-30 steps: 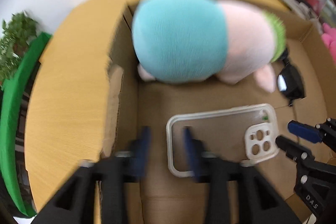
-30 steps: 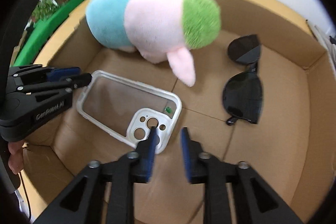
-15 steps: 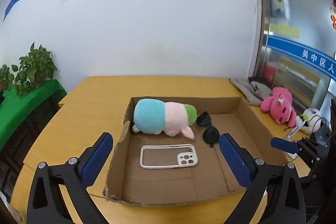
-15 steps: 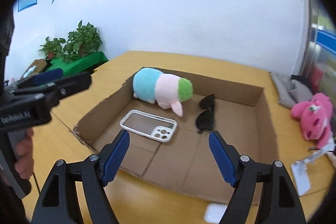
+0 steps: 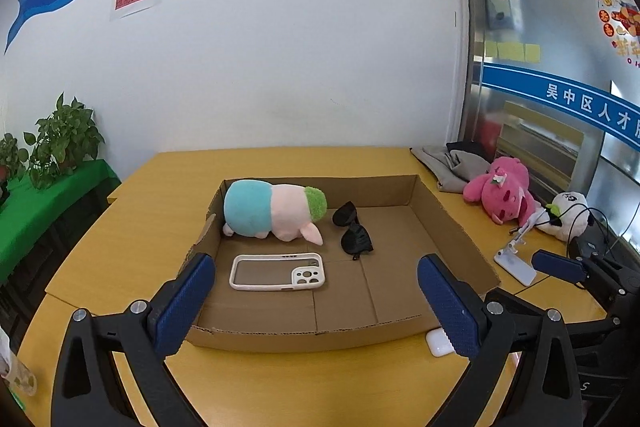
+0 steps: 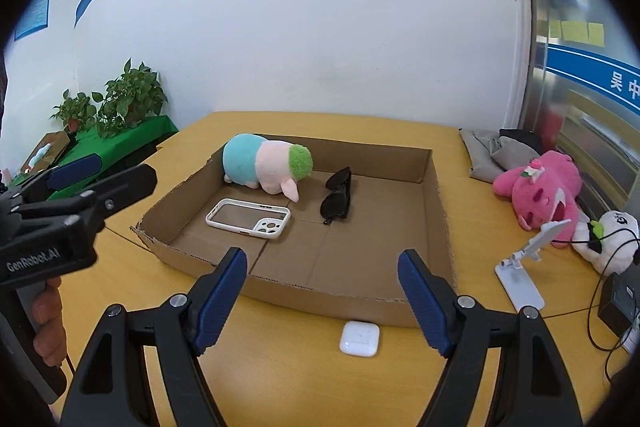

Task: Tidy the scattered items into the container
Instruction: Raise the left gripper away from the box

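Container: we see a shallow corrugated cardboard box (image 5: 452, 227) with low walls and a ragged near edge, sitting on the smooth yellow wooden desk (image 5: 304, 379).
Inside the box: a fuzzy plush toy (image 5: 272, 213) in teal, pale pink and green lies at the back left; glossy black folded sunglasses (image 5: 354, 233) lie just beside it; a flat clear phone case (image 5: 277, 271) with a white rim lies in front of the plush.
Outside the box: a small rounded white earbud case (image 6: 359, 338) rests on the desk near the front wall.
Left hand-held gripper (image 5: 316, 303): we see the blue ribbed pads spread wide with nothing between them; they have just been opening.
Right hand-held gripper (image 6: 322, 301): jaws likewise apart and empty, just opened.
Change: a second ago both grippers were low inside the box at the phone case; now they sit back above the front edge.
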The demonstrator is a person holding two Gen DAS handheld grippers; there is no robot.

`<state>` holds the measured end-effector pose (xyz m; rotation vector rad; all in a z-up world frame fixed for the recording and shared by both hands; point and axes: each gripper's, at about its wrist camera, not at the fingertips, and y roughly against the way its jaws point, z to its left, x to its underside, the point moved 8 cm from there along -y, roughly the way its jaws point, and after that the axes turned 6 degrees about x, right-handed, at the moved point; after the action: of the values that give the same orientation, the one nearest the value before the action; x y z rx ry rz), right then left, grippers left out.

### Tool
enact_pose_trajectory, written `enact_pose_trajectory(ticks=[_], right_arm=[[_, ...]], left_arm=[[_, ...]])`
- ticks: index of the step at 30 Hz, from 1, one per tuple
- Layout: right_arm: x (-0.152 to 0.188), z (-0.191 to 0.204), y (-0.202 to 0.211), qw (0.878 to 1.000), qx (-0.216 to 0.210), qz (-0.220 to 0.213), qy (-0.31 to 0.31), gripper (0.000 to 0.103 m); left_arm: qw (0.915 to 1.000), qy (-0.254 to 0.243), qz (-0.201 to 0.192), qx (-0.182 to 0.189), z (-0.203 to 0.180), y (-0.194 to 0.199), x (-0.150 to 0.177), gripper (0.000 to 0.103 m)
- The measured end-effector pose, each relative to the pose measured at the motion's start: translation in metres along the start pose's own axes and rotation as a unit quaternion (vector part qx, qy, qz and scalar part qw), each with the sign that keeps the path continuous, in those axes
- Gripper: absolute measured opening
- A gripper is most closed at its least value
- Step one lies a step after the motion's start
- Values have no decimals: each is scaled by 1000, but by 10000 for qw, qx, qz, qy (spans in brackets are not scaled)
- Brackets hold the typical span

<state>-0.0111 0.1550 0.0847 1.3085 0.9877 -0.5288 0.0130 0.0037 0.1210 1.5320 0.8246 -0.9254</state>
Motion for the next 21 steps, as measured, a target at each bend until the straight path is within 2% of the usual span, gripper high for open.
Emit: enact_pose_trajectory(ticks=[5, 9, 21], right_arm=[[14, -13, 5, 9998, 147, 64, -75, 78], [23, -16, 7, 9996, 205, 138, -129, 78], [41, 9, -4, 9991, -69, 361, 197, 78]], left_arm=[[9996, -242, 58, 117, -23, 0, 8, 103], [9995, -214, 128, 202, -28, -1, 16, 103], [9990, 264, 353, 82, -3, -1, 55, 103]])
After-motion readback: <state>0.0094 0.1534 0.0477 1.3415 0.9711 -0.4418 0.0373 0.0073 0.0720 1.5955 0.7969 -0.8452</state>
